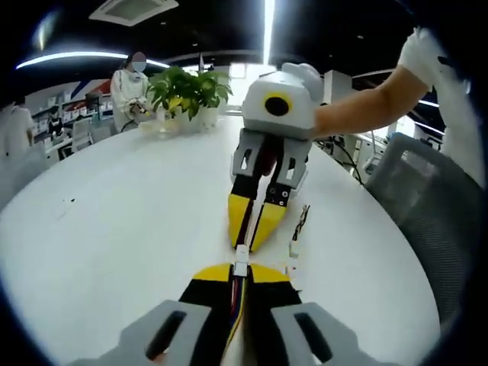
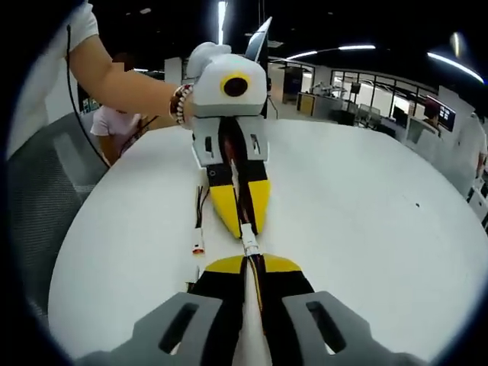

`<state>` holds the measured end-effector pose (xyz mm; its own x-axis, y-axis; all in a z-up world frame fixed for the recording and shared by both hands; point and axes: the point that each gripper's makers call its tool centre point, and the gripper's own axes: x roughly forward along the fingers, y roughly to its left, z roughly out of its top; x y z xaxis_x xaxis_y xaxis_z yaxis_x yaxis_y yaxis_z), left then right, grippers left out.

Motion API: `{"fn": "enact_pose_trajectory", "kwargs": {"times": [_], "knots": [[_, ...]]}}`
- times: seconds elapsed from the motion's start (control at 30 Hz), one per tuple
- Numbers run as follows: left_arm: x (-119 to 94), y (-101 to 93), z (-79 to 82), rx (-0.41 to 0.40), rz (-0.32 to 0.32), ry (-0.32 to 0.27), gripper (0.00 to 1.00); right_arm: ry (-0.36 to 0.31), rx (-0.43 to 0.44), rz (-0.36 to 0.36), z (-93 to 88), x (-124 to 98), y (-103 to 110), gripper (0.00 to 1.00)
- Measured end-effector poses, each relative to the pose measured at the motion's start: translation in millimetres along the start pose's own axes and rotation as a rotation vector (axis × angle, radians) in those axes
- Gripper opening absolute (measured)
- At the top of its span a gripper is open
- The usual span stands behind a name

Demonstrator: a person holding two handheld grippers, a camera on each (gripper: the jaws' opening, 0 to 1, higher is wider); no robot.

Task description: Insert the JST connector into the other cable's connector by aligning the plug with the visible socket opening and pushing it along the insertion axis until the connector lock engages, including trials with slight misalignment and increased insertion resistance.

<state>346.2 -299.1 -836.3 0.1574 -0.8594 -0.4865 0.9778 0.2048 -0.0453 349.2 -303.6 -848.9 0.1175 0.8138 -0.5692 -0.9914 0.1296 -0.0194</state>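
Between grippers — JST connector [image 1: 241, 260] axis runs tip-to-tip; left gripper [image 2: 242, 221], right gripper [image 1: 255, 238] fingers clamped on cables.

White JST connectors [image 1: 241, 260] joined between yellow tips.

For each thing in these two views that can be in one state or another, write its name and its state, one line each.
left gripper: shut on its cable
right gripper: shut on its cable
white connectors: touching end to end between the two grippers; whether locked cannot be told
spare cable: lying loose on the white table, untouched
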Motion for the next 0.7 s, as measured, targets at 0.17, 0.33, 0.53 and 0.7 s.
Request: {"fn": "enact_pose_trajectory", "kwargs": {"times": [0.17, 0.33, 0.53, 0.7], "knots": [[1.2, 1.0, 0.2, -0.023, 0.006, -0.006, 0.0, -0.01, 0.017, -0.005, -0.5, -0.5, 1.8, 0.04], [-0.9, 2.5, 1.6, -0.034, 0.013, -0.014, 0.03, -0.009, 0.032, -0.009, -1.2, -1.6, 1.8, 0.06], [-6.9, 5.5, 3.5, -0.038, 0.035, -0.014, 0.06, 0.003, 0.032, -0.026, 2.2, -7.5, -0.2, 0.08], [-21.2, 2.3, 14.7, -0.034, 0.067, -0.05, 0.06, -0.023, 0.05, -0.053, 8.6, -19.3, -1.8, 0.08]]}}
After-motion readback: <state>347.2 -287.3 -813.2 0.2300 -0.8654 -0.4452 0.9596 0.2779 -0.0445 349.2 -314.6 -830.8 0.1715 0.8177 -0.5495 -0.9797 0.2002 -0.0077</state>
